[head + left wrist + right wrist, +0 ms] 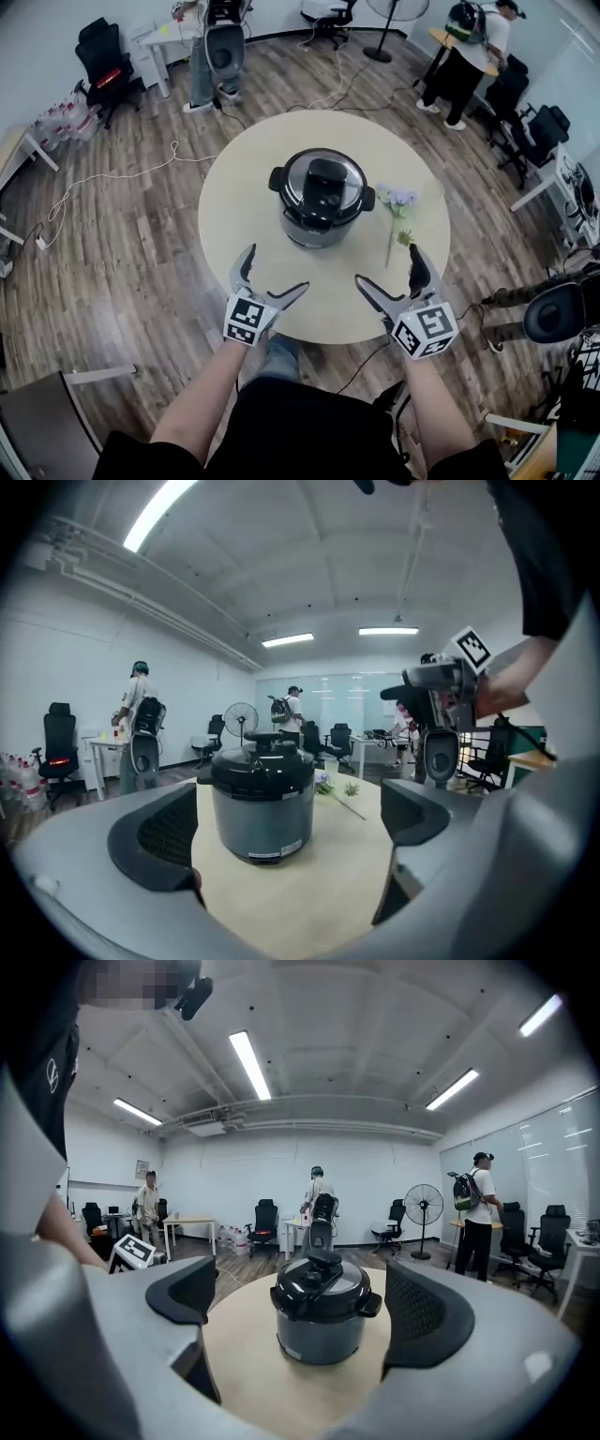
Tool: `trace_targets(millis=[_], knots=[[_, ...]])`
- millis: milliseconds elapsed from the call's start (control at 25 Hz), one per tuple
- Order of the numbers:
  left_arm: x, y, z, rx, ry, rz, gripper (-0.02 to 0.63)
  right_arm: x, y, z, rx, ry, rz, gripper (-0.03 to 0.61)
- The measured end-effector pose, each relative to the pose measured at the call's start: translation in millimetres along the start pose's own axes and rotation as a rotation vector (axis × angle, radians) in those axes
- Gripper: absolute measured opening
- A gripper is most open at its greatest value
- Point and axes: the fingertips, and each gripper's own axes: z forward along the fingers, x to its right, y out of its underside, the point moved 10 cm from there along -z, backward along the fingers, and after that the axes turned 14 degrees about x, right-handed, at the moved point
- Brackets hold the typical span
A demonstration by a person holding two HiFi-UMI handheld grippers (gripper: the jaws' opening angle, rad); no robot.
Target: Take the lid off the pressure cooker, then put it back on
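A dark grey pressure cooker stands in the middle of the round pale table, its black lid seated on top with a central handle. Seen from the left gripper view, the cooker fills the centre; from the right gripper view the cooker and its lid do the same. My left gripper hovers open near the table's front edge, left of the cooker and apart from it. To the right, my right gripper is open too, holding nothing.
A flower sprig lies on the table right of the cooker. Office chairs, desks, a standing fan and people ring the table. A white cable trails over the wood floor at left.
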Motion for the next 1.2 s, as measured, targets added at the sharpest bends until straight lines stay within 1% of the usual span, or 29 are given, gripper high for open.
trace_targets(millis=[160, 320, 440, 560, 680, 840, 1040, 1200], knots=[[-33, 46, 56, -0.069, 0.058, -0.043, 0.588, 26, 8, 71, -0.057, 0.007, -0.025, 0.577], [-53, 89, 94, -0.119, 0.081, -0.085, 0.589, 48, 22, 117, -0.123, 0.002, -0.04, 0.577], [-62, 108, 118, -0.146, 0.099, -0.102, 0.589, 62, 25, 143, -0.162, -0.017, -0.052, 0.577], [-66, 118, 134, -0.17, 0.107, -0.109, 0.589, 72, 28, 165, -0.204, -0.057, -0.063, 0.577], [-69, 118, 146, -0.178, 0.09, -0.11, 0.59, 82, 27, 188, -0.234, -0.123, -0.068, 0.575], [-70, 114, 157, -0.19, 0.045, -0.092, 0.591, 95, 27, 219, -0.275, -0.239, -0.082, 0.575], [-63, 119, 166, -0.211, -0.055, -0.097, 0.591, 101, 34, 254, -0.365, -0.42, -0.134, 0.567], [-62, 119, 167, -0.217, -0.059, -0.091, 0.591, 100, 29, 288, -0.448, -0.549, -0.189, 0.546]])
